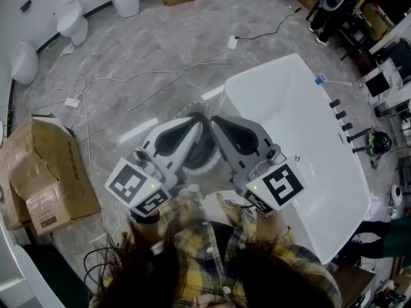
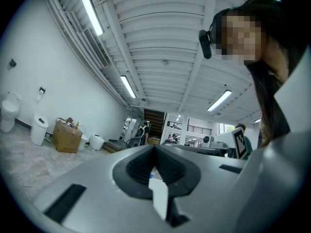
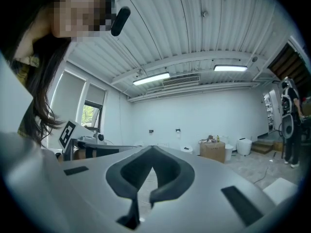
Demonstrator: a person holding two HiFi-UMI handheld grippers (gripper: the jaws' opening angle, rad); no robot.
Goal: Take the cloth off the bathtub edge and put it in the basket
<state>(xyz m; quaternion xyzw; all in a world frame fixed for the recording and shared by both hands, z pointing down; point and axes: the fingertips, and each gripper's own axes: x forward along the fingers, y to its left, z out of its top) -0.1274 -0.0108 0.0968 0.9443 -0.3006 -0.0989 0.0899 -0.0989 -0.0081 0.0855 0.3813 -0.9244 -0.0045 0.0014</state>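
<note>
- Holding both tools close in front of the chest, the person angles the left gripper [image 1: 198, 124] and the right gripper [image 1: 217, 122] inward, so their tips nearly meet above the basket [image 1: 192, 112].
- Both hands sit low in the head view, the wrists in yellow plaid sleeves [image 1: 186, 226], with a marker cube [image 1: 138, 188] at the back of each tool.
- The left gripper's fingers [image 2: 146, 166] are pressed together at the tips with nothing between them. The right gripper's fingers [image 3: 167, 178] are closed and empty too.
- The fingers are dark, ribbed pads set in smooth grey shells that taper to a point.
- The basket is round, dark inside, with a pale toothed rim. It stands on the floor just beside the bathtub's [image 1: 308, 165] left wall, mostly hidden under the two tools.
- The bathtub is glossy white, with a thick rounded rim and dark fittings along its far side.
- The cloth shows plainly in no view. A pale patch [image 1: 212, 95] lies at the tub's left rim, and I cannot tell whether it is fabric or glare.
- The floor [image 1: 160, 50] is grey and marbled, with thin white cables across it. A creased cardboard box [image 1: 51, 172] stands at the left.
</note>
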